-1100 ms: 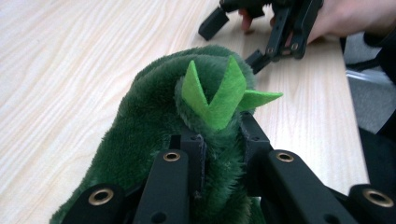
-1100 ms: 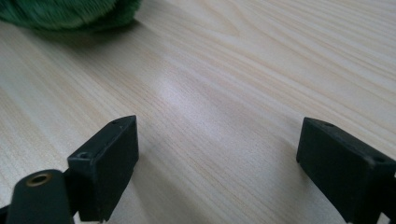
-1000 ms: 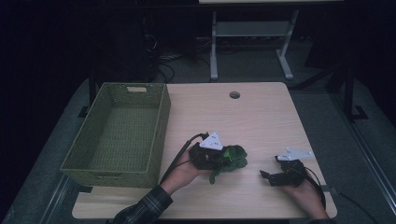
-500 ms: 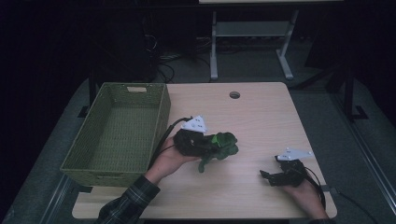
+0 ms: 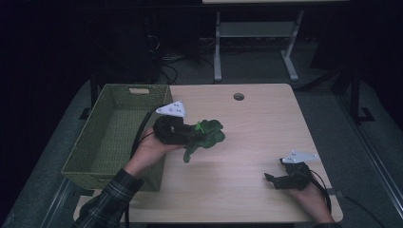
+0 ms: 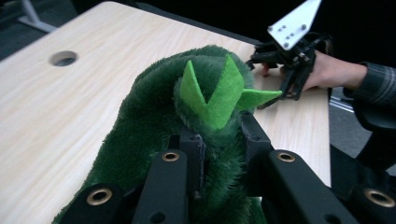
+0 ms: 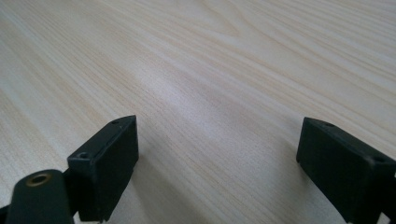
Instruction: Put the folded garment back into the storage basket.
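Observation:
A green plush toy [image 5: 205, 135] with bright green felt spikes [image 6: 212, 95] hangs in the air over the table's left half, just right of the basket. My left gripper [image 5: 190, 135] is shut on it; in the left gripper view the black jaws pinch the fur on both sides [image 6: 219, 140]. My right gripper [image 5: 272, 179] rests low on the wooden table [image 5: 256, 123] at the front right, held by a hand. Its jaws stand wide apart with bare wood between them [image 7: 219, 154]. The left gripper view also catches that right gripper [image 6: 280, 53] farther off.
A green woven basket [image 5: 83, 164] stands on the table's left side, with nothing in the part of its inside that I can see. A round cable hole [image 5: 238, 96] sits near the table's far edge. Beyond the table are a dark floor and a metal stand [image 5: 256, 28].
My left gripper has lifted the plush toy off the table and carried it left and away from the front edge, closer to the basket. The right gripper has stayed where it was.

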A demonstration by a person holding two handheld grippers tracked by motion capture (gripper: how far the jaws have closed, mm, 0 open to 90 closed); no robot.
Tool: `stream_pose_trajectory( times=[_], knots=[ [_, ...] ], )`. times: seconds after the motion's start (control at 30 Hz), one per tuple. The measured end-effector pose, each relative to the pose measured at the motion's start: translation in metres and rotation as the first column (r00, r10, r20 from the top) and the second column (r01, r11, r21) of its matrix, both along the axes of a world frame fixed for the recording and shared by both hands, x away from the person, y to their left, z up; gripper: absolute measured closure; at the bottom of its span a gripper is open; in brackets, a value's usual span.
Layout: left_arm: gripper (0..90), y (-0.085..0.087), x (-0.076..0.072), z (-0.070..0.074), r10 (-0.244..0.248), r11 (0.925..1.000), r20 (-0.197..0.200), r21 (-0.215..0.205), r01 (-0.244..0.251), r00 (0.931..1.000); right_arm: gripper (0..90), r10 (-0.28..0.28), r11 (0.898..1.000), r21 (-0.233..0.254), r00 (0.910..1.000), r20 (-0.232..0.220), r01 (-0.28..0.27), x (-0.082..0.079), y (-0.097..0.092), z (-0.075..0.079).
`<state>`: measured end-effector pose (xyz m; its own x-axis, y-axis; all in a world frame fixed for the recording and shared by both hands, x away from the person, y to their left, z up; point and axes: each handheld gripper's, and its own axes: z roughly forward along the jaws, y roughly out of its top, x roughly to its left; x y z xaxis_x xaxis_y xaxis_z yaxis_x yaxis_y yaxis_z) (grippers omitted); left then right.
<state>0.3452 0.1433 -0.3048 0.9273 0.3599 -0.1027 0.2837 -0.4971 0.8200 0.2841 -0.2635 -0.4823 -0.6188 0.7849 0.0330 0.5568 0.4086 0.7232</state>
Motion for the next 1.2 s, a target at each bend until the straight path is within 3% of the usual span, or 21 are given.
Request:
stream_pose_trajectory(
  times=[0.23, 0.43, 0.67, 0.8, 1.0, 1.03, 1.1, 1.13, 1.17, 1.2],
  knots=[
    [75.3, 0.031, 0.004, 0.019, 0.062, 0.9980, 0.023, -0.015, -0.062, 0.9978, 12.5, 0.000, 1.000, 0.000, 1.0000, 0.000, 0.000, 0.000, 0.000, 0.000],
    [75.3, 0.056, 0.006, 0.025, 0.118, 0.9928, 0.032, -0.029, -0.117, 0.9925, 12.5, -0.001, 1.000, 0.000, 1.0000, -0.001, 0.001, 0.000, 0.000, 0.000],
    [75.3, 0.089, 0.005, 0.031, 0.191, 0.9816, 0.049, -0.021, -0.190, 0.9804, 12.4, 0.000, 1.000, 0.000, 1.0000, 0.000, 0.000, 0.000, 0.000, 0.000],
    [75.3, 0.110, 0.003, 0.033, 0.247, 0.9690, 0.062, -0.021, -0.246, 0.9670, 12.5, -0.001, 1.000, 0.000, 1.0000, 0.000, 0.001, 0.000, 0.000, 0.000],
    [75.3, 0.137, 0.001, 0.026, 0.332, 0.9428, 0.080, 0.006, -0.333, 0.9399, 12.5, -0.003, 1.000, -0.002, 1.0000, -0.002, 0.003, 0.000, 0.000, 0.000],
    [75.3, 0.137, 0.001, 0.026, 0.332, 0.9428, 0.080, 0.006, -0.333, 0.9399, 12.5, -0.003, 1.000, -0.002, 1.0000, -0.002, 0.003, 0.000, 0.000, 0.000],
    [75.3, 0.149, 0.002, 0.018, 0.371, 0.9270, 0.089, 0.026, -0.374, 0.9245, 12.5, -0.004, 1.000, -0.002, 1.0000, -0.002, 0.004, 0.000, 0.000, 0.000],
    [75.3, 0.151, 0.002, 0.015, 0.381, 0.9224, 0.091, 0.033, -0.385, 0.9202, 12.5, -0.004, 1.000, -0.002, 1.0000, -0.002, 0.004, 0.000, 0.000, 0.000],
    [75.3, 0.151, 0.002, 0.015, 0.381, 0.9224, 0.091, 0.033, -0.385, 0.9202, 12.5, -0.004, 1.000, -0.002, 1.0000, -0.002, 0.004, 0.000, 0.000, 0.000],
    [75.3, 0.155, 0.003, 0.006, 0.399, 0.9122, 0.099, 0.059, -0.406, 0.9116, 12.5, -0.004, 1.000, -0.002, 1.0000, -0.002, 0.004, 0.000, 0.000, 0.000]
  ],
)
